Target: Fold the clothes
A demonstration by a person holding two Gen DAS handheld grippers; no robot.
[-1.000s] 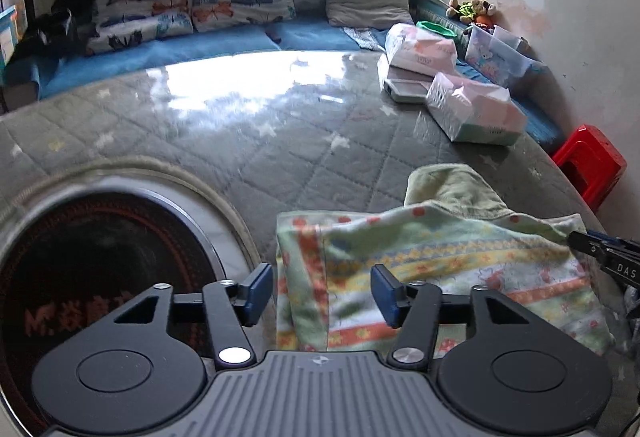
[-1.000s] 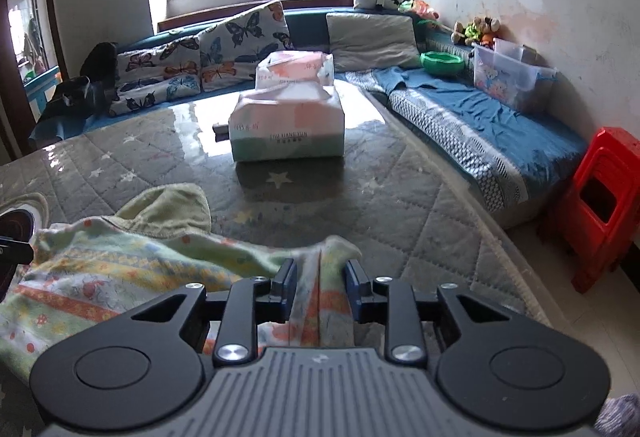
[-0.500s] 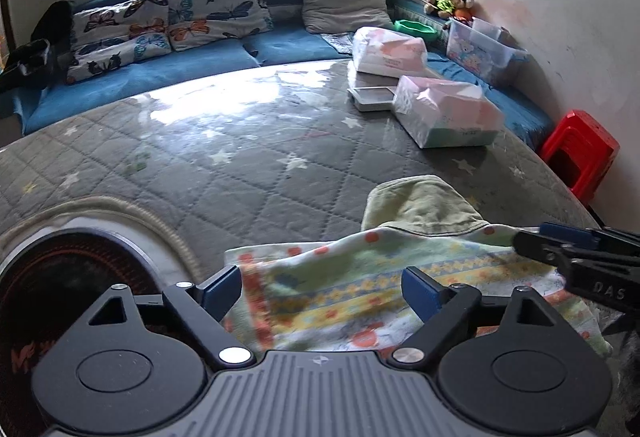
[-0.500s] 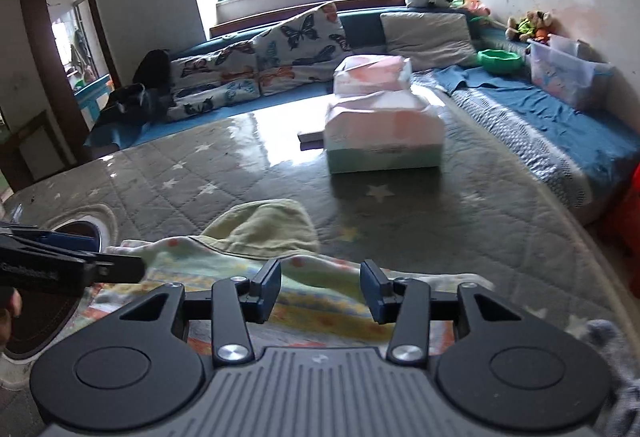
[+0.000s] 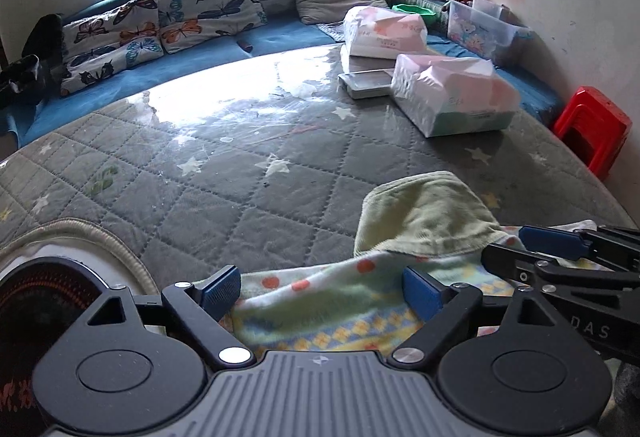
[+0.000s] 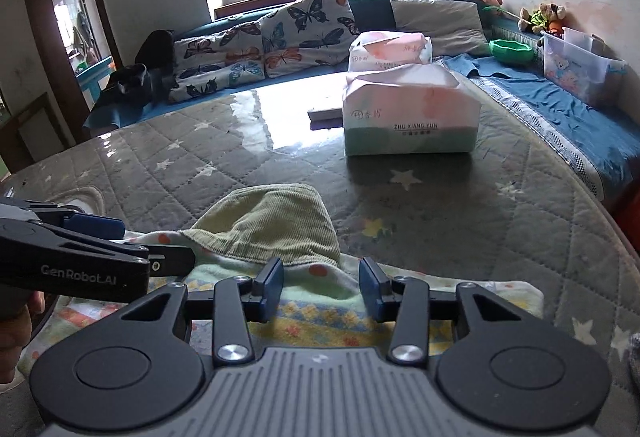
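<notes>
Right under my left gripper (image 5: 322, 291) the jaws stand wide, blue pads well apart, with the near hem of the patterned garment (image 5: 332, 301) lying slack between them and neither pad pressing on it. My right gripper (image 6: 322, 283) sits narrower, jaws about half spread, and the same cloth passes between its pads too; nothing is pinched there either, as far as I can see. So I hold nothing at all just now.

The garment lies flat on the quilted grey table cover (image 6: 460, 205), straight ahead of and beneath both tools. Its long axis runs side to side across my front, from my left tool over to my right one, which I see reaching in from the right edge of the left view. Each hand is stationed over its own end of that near hem, so neither one is clearly the closer; I judge both equally placed for a two-handed pinch. The fold line, I reckon, goes away from me, near edge carried over toward the far edge.

Just past the hem, the pale green corduroy part (image 6: 272, 221) of the garment bulges up, lumpy, nearer my right tool than my left. That lump may fight a clean fold.

Farther out, a tissue pack (image 6: 412, 117) stands well clear of the cloth, a second one behind it, then butterfly cushions (image 6: 304, 25) along the blue bench under the window.
</notes>
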